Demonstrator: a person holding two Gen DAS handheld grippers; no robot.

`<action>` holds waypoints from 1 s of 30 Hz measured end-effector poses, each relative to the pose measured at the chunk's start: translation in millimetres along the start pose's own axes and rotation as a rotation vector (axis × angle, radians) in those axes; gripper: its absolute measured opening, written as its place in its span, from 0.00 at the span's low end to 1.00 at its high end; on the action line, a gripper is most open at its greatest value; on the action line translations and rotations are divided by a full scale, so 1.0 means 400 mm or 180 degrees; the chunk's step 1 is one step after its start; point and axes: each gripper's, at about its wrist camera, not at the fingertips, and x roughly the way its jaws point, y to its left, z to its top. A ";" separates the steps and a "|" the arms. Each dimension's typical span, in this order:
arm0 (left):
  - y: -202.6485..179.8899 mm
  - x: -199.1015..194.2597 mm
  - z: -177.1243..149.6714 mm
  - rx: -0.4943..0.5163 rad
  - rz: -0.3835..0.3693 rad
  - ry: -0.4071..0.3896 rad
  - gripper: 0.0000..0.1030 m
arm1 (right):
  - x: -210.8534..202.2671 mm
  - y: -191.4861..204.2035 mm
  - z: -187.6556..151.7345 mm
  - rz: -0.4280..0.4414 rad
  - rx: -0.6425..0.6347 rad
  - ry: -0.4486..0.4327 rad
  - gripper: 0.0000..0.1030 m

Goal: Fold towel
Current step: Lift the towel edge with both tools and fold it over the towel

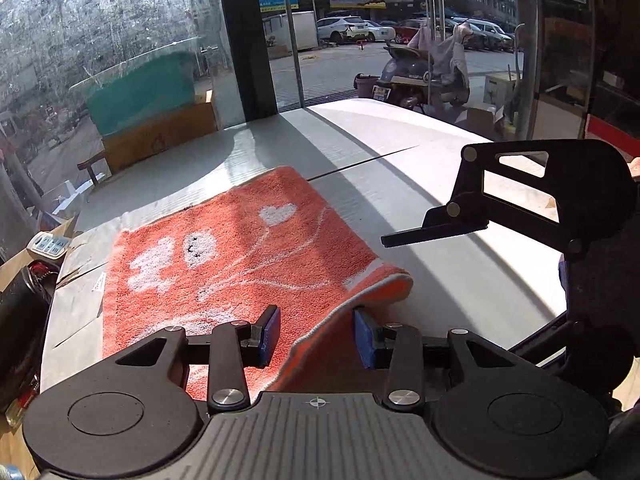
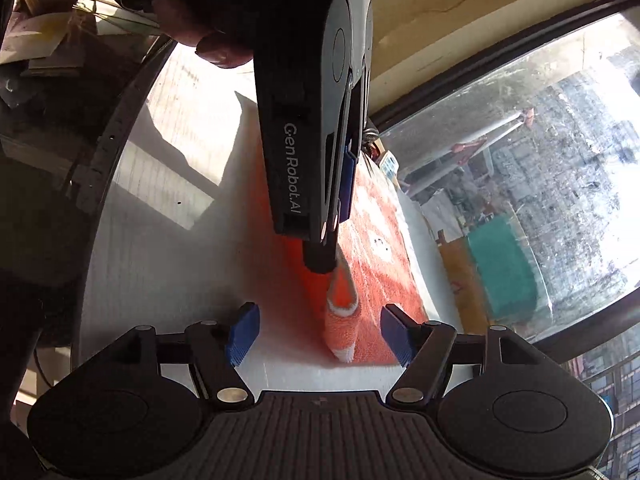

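Observation:
An orange towel (image 1: 224, 252) with white hearts and figures lies on the white round table (image 1: 400, 200). Its near right edge is raised in a fold. My left gripper (image 1: 316, 336) is open, its blue pads on either side of that raised edge, not closed on it. My right gripper (image 1: 404, 238) shows at the right of the left wrist view, above bare table. In the right wrist view my right gripper (image 2: 320, 336) is open around the towel's upturned corner (image 2: 340, 328), and the left gripper's body (image 2: 308, 160) hangs over the towel (image 2: 376, 264).
A glass wall (image 1: 100, 40) and a dark pillar (image 1: 244, 40) stand behind the table. A power strip (image 1: 48, 245) and dark items sit at the left edge. A wooden bench with a green cover (image 1: 152, 120) is outside. The table rim (image 2: 116, 128) curves at left.

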 end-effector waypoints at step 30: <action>0.041 -0.074 -0.109 0.0085 0.0545 0.0330 0.12 | -0.117 -0.119 -0.092 0.0171 0.1234 0.0369 0.08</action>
